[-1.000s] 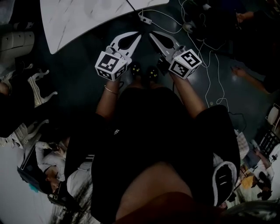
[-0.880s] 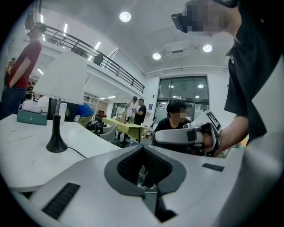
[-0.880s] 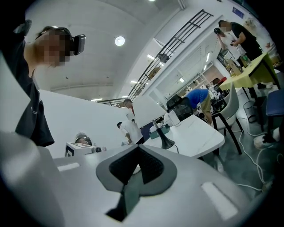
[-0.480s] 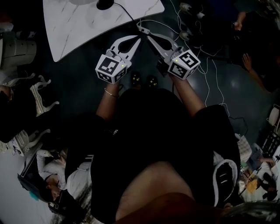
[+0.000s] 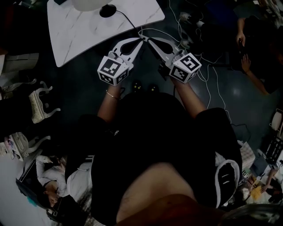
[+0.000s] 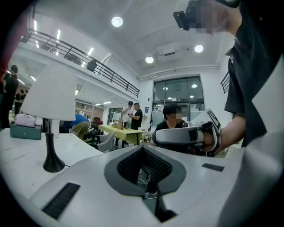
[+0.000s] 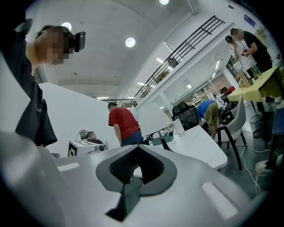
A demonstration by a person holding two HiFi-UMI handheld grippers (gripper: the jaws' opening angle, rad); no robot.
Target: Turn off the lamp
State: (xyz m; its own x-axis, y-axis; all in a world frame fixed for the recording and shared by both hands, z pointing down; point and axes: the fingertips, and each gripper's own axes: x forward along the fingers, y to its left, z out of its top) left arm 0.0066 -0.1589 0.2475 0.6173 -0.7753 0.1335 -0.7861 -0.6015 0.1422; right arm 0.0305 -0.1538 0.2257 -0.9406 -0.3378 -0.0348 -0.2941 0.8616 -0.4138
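White lamp (image 5: 107, 10) stands on the table (image 5: 79, 31) ahead; left gripper (image 5: 140, 40) and right gripper (image 5: 146, 38) are both closed and empty. A closed tip should follow the cord (image 5: 128, 18) and press its switch squarely

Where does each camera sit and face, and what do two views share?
Head view: on the person's head, looking steeply down at the floor and table; shows torso, forearms, left gripper, right gripper.
Left gripper view: on the left gripper, looking along its shut jaws; lamp at left, right gripper and hand at right.
Right gripper view: on the right gripper, along its shut jaws toward the lamp; torso at left.
Shared: all three show lamp and table.
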